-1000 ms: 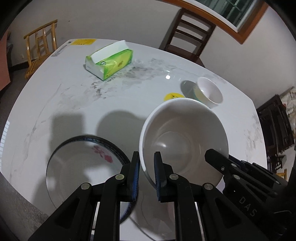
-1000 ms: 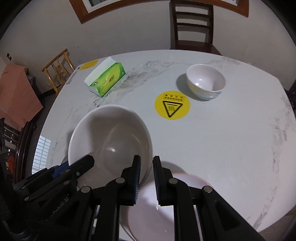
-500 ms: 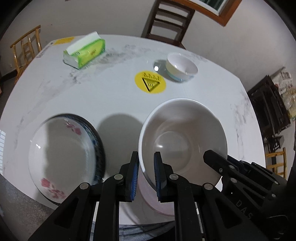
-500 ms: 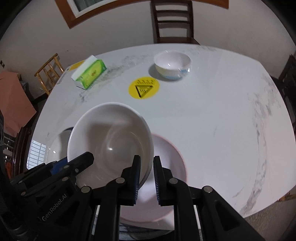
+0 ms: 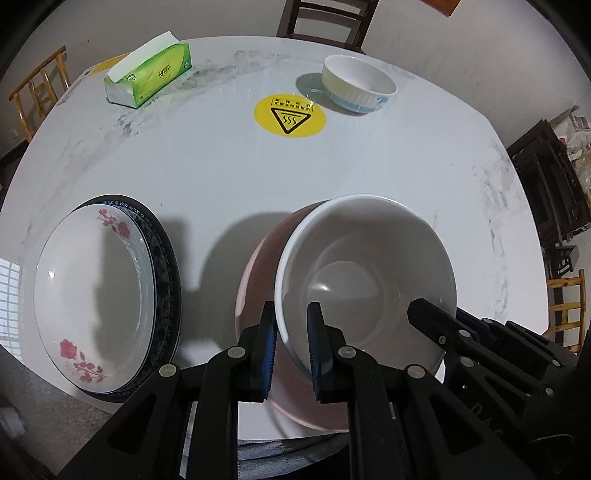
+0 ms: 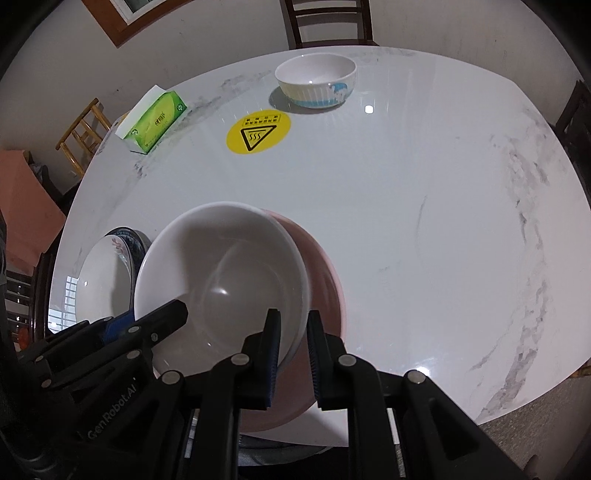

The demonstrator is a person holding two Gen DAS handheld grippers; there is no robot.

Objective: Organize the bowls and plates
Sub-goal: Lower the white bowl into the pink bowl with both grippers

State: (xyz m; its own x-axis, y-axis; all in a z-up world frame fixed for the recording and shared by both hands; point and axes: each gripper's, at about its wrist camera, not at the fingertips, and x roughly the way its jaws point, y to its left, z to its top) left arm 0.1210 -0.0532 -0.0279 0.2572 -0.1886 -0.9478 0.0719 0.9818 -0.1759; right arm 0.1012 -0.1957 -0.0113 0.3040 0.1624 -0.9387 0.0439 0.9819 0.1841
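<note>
Both grippers hold one large white bowl point(image 5: 364, 273) by its rim. My left gripper point(image 5: 291, 328) is shut on the bowl's left rim. My right gripper point(image 6: 291, 332) is shut on the right rim of the white bowl point(image 6: 221, 273). The bowl hangs tilted just above a pink bowl point(image 5: 258, 273) near the table's front edge; whether they touch I cannot tell. To the left lies a white floral plate point(image 5: 92, 288) stacked on a dark patterned plate point(image 5: 166, 273). A small ribbed white bowl point(image 5: 356, 88) with a blue band stands at the far side.
A green tissue box point(image 5: 151, 75) lies at the far left of the white marble table point(image 5: 221, 173). A yellow round hot-surface sticker point(image 5: 290, 116) marks the table's middle. Wooden chairs point(image 5: 325, 18) stand around the table.
Both grippers carried the white bowl rightwards and down, from above the floral plate to above the pink bowl. The far small bowl and sticker came fully into view.
</note>
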